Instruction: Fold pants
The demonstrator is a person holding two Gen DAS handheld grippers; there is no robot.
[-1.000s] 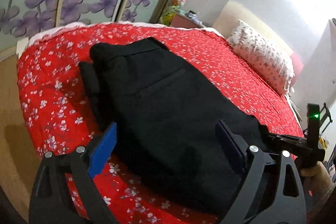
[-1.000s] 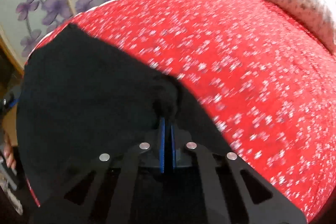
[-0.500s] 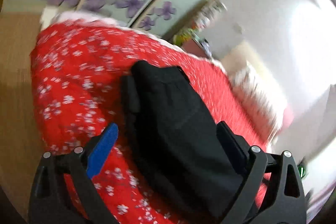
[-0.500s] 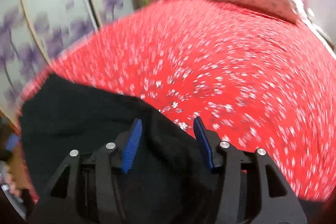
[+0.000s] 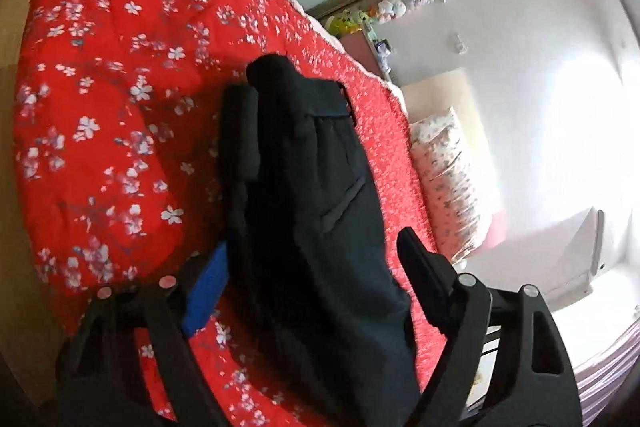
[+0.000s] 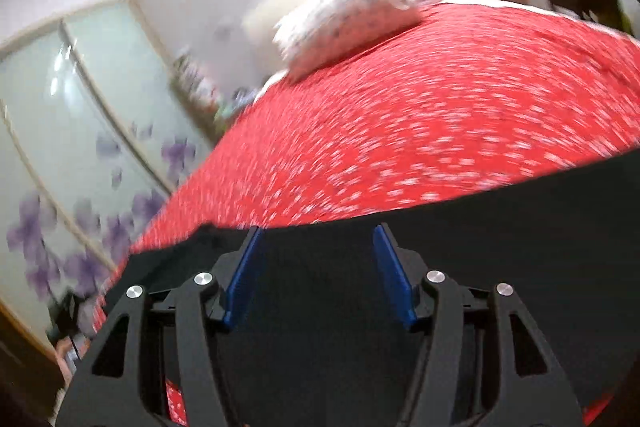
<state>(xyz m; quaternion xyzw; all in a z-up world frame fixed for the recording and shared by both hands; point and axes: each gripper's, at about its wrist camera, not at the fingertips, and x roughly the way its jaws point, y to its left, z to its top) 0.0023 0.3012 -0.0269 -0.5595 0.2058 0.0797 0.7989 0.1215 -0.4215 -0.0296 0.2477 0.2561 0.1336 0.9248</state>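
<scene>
**Black pants folded on red bed, both claws unloaded**

Black fabric: the pants [image 5: 316,211] lie folded in a long stack on the bed [image 5: 104,115], running from centre frame down to the lower edge in the left wrist view. A welt pocket and a waistband edge show on the top layer. A thicker folded roll lies along the stack's left side.

Left claw [image 5: 316,279]: jaws wide and closing. The stack's near end sits between the fingers. The blue pad [image 5: 206,293] at lower left is just beside the fabric edge; the frame does not show whether it touches. The dark finger at lower right stands clear of the fabric.

Right claw [image 6: 318,275]: jaws moderately wide and opening. Nothing is pinched between the blue pads [image 6: 244,275]. Black fabric [image 6: 500,227] fills the lower band of the right wrist view, below and behind the fingers. This view is motion-blurred.

Surroundings: red floral quilt on the bed; a pillow [image 6: 352,19] at upper centre of the right wrist view; wardrobe doors [image 6: 80,131] with purple flowers at left.
</scene>
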